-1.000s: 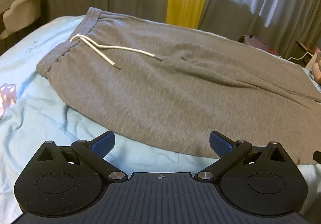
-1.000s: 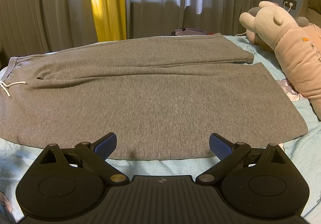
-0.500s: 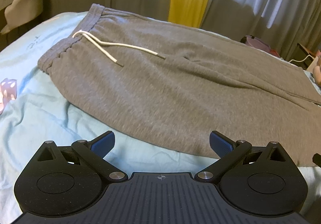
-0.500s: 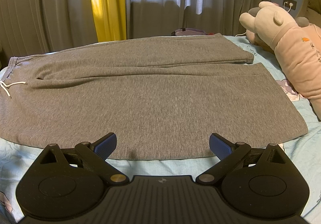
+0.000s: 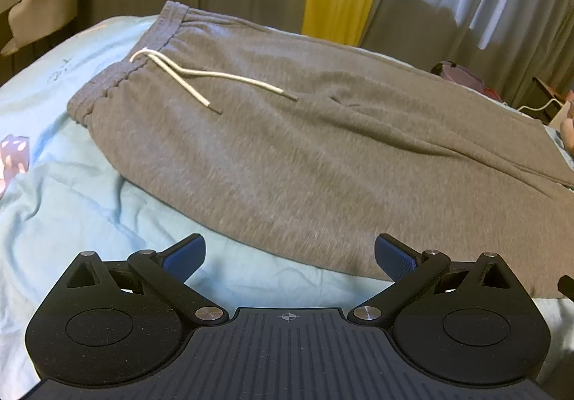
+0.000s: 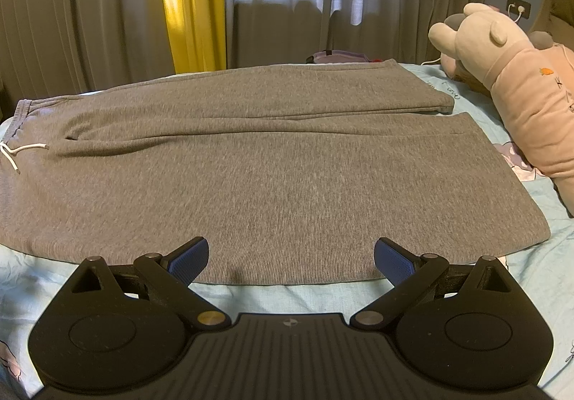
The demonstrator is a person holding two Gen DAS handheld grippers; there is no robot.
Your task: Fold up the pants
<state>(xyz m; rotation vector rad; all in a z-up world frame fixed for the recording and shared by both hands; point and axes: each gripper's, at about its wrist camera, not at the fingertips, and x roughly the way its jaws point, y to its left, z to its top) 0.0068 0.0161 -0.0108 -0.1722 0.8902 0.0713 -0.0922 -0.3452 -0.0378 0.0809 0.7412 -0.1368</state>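
Both claws wide apart, empty, poised at the near edge.

I see the pants point(image 6: 272, 177) flat on the bed point(image 5: 71, 184), waistband at nine o'clock; left gripper point(image 5: 288, 254) and right gripper point(image 6: 290, 256) hover short of the hem, ready to pinch.

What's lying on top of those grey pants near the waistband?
A white drawstring lies loose on the grey sweatpants, its two ends trailing from the waistband across the fabric. Nothing else rests on them. Under them a light blue bedsheet shows; anything beneath the fabric is hidden.
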